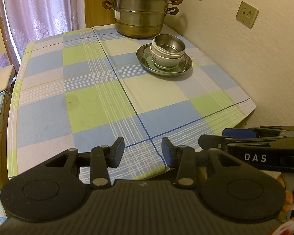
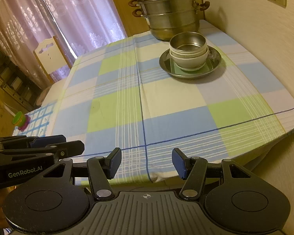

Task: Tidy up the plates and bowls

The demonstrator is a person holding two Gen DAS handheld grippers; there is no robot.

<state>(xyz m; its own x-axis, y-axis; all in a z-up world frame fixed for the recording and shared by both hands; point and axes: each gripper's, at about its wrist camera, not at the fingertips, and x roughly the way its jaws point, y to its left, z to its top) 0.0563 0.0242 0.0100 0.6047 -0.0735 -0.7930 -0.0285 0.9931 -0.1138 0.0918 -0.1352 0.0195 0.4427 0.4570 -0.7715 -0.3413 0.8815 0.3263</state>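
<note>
Bowl stack [image 1: 167, 53] is seen nested on steel plate [image 1: 145, 63], just in front of steamer pot [image 1: 141, 9]. Left gripper [image 1: 143, 150] and right gripper [image 2: 146, 162] are held at near desk [image 1: 100, 101] edge, fingers apart, nothing gripped

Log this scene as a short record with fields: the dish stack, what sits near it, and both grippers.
stack base: round steel plate on the checked blue-green tablecloth
on plate: pale green square dish
bowls: white ceramic bowls nested, steel bowl on top
behind stack: tiered steel steamer pot, lid on
left gripper: open, empty, at near table edge
right gripper: open, empty, at near table edge
</note>
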